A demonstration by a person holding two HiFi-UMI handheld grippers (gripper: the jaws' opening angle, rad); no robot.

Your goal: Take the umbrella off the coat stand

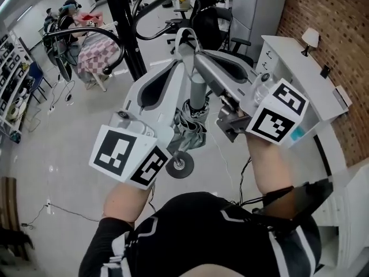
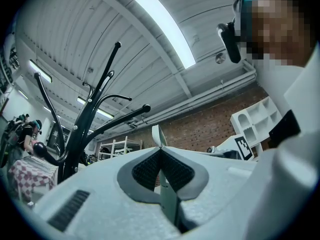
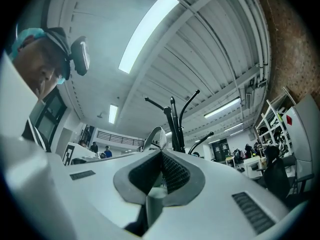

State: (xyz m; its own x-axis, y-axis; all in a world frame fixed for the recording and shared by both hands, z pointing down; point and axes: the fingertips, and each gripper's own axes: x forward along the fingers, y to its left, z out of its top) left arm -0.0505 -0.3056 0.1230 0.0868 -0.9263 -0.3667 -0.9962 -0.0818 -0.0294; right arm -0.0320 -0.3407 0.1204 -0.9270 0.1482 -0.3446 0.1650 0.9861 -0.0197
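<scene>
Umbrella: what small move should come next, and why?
Probably lower the umbrella to a resting place: the left gripper and right gripper are both shut on its strap, and it hangs free, apart from the coat stand.

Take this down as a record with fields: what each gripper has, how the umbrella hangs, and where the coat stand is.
left gripper: shut on the strap
right gripper: shut on the same strap, its tips next to the left's
umbrella: grey, folded, hanging below both grippers
coat stand: black, behind the grippers; the strap looks clear of its hooks
</scene>
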